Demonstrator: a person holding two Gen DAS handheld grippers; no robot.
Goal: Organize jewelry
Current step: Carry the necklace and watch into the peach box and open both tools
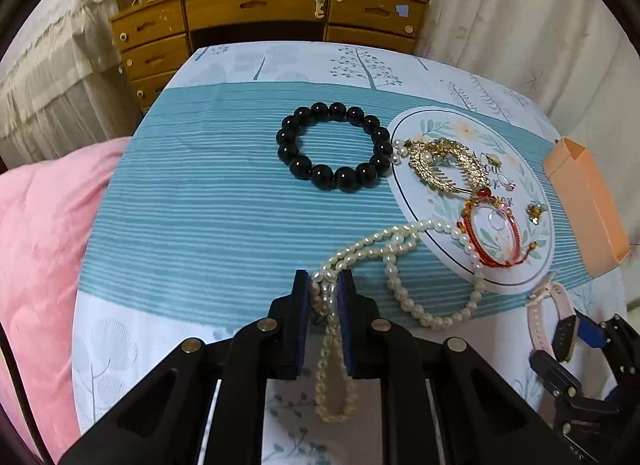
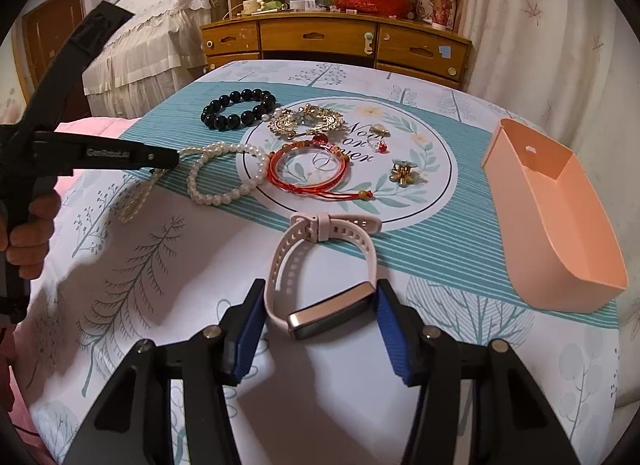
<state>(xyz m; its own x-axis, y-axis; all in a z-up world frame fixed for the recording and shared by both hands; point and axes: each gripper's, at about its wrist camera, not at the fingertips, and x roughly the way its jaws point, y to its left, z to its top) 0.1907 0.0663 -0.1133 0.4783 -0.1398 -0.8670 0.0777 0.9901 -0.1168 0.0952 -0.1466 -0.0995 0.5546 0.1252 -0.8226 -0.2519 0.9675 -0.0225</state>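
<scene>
A cloth-covered surface [image 2: 160, 265] printed with trees and teal stripes carries a jewelry spread, with a peach bin [image 2: 556, 221] lying open at its right edge. A round floral mat [image 2: 420, 193] holds a gold hair comb [image 2: 306, 121], a red cord bracelet [image 2: 312, 169], a flower brooch [image 2: 404, 173] and small earrings [image 2: 380, 137]; a black bead bracelet [image 1: 334, 145] lies just beside the mat's left rim. The left hand-held gripper [image 1: 325, 293] is pressed together on a pearl necklace [image 1: 400, 265], whose strands trail across the stripes onto the mat. The right hand-held gripper [image 2: 320, 313] stands half spread around a pink watch [image 2: 320, 277], its blue pads at either side of the band; whether they touch it cannot be told.
</scene>
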